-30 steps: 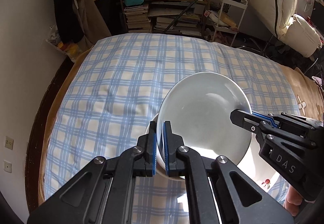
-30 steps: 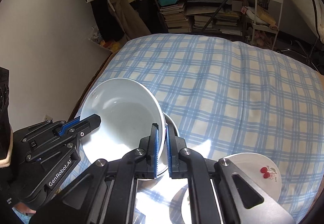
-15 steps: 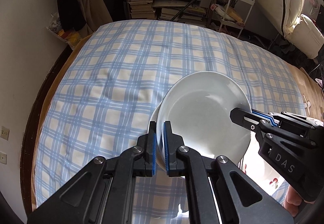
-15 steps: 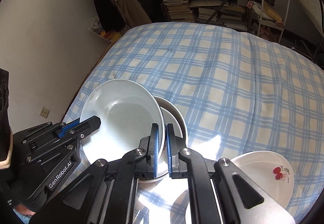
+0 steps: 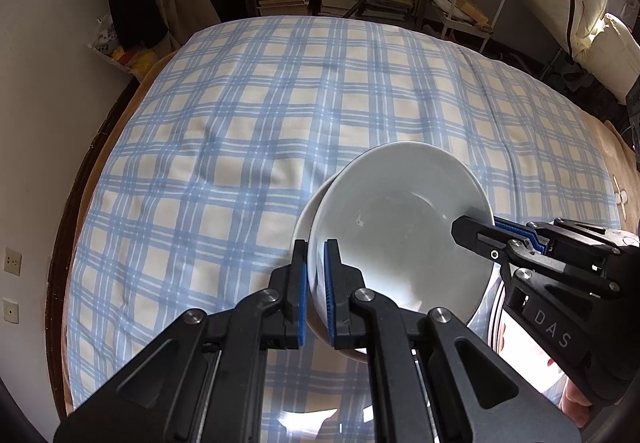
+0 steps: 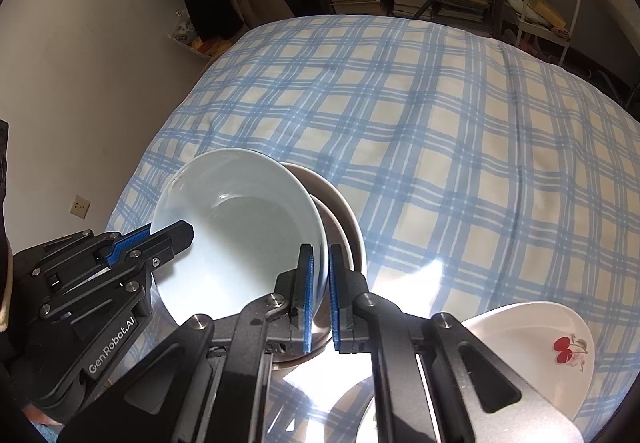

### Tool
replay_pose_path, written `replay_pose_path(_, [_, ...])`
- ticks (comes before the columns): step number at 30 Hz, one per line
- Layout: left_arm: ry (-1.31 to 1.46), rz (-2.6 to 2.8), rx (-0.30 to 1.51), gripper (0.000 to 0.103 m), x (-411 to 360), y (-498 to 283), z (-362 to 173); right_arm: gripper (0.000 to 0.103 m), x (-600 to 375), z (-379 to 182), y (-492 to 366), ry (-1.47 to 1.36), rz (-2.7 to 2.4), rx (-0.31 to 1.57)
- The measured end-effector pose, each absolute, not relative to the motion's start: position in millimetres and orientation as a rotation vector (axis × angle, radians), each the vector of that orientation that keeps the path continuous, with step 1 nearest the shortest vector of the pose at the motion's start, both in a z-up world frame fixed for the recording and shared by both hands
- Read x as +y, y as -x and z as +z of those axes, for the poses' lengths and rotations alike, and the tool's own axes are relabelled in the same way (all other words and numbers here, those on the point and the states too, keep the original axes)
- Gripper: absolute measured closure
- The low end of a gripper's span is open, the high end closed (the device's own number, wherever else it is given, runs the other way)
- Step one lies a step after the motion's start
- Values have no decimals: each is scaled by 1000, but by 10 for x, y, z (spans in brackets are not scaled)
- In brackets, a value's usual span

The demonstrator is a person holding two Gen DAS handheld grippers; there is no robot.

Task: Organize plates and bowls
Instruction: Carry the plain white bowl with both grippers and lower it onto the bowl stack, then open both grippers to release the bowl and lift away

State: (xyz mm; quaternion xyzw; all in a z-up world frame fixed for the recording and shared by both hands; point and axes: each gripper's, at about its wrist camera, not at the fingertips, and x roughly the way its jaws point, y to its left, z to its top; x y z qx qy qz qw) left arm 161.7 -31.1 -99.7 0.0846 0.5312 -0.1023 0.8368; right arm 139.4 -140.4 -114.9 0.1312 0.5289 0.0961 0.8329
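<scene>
Both claws are clenched on opposite rims of one white bowl, the left claw on its left edge and the right claw on its right. The bowl hangs tilted just over a beige bowl on the blue plaid bed. A cherry-printed plate lies near right.

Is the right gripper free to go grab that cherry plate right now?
Probably not: the right gripper is shut on the white bowl rim, shared with the left gripper. The cherry plate itself lies unobstructed.
</scene>
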Motion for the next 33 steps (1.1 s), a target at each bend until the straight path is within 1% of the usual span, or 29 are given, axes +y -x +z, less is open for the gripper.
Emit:
replay_pose_path(21, [-219, -221, 1162, 95, -346, -1624, -1090, 94, -1422, -1182, -1444, -273, 233, 1167])
replay_pose_path(26, [-243, -213, 1145, 93, -347, -1597, -1055, 93, -1431, -1153, -1439, -276, 246, 1169])
replay_pose_path(29, [-265, -202, 1121, 89, -368, -1588, -1010, 91, -1433, -1126, -1436, -277, 245, 1161])
replay_pose_path(33, [-240, -199, 1144, 87, -331, -1623, -1006, 91, -1418, -1117, -1436, -263, 250, 1161])
